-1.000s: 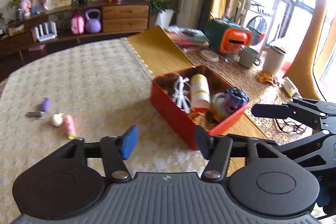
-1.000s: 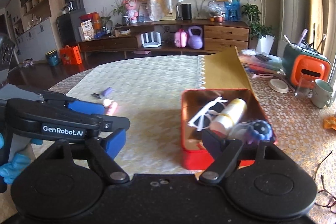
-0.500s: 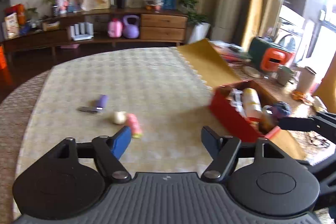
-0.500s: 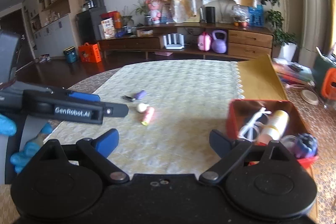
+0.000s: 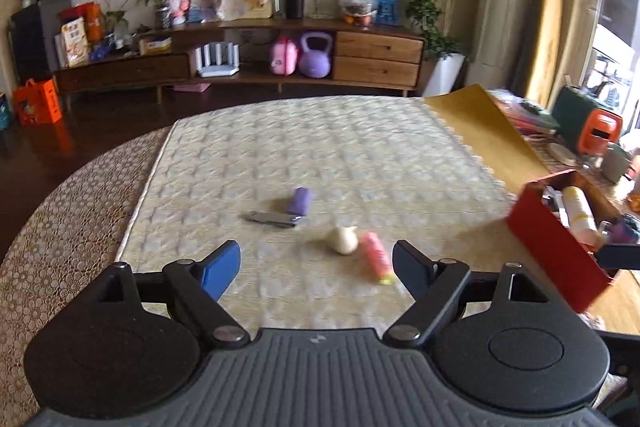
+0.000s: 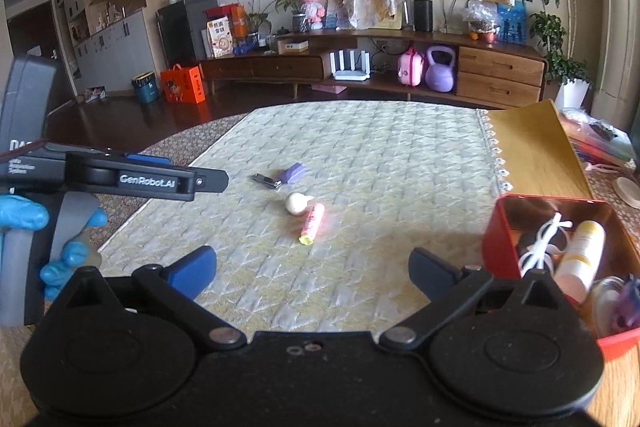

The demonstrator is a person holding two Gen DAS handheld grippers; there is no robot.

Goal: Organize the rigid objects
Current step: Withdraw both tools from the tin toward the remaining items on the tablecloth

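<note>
On the cream quilted cloth lie a pink tube [image 5: 375, 257] [image 6: 312, 222], a whitish garlic-like bulb [image 5: 343, 239] [image 6: 296, 203], a purple block [image 5: 300, 200] [image 6: 294, 172] and a metal nail clipper [image 5: 270, 218] [image 6: 267, 180]. A red tin box [image 5: 554, 255] [image 6: 505, 237] at the right holds a yellow bottle, white glasses and a purple toy. My left gripper [image 5: 316, 269] hangs just short of the bulb and tube, its jaws opening with nothing between them. My right gripper [image 6: 312, 269] is farther back, jaws opening wide and empty.
The left gripper's arm, held by a blue-gloved hand [image 6: 24, 215], reaches in from the left of the right wrist view. A yellow mat [image 6: 532, 147] lies beyond the box. An orange-and-green appliance [image 5: 592, 125] and cups stand at the far right. The round table's lace edge [image 5: 60, 219] curves on the left.
Both views have swung left, from the red box toward the small items on the cloth, which are now nearer and centred. Both grippers' jaws stand wider apart than before.
</note>
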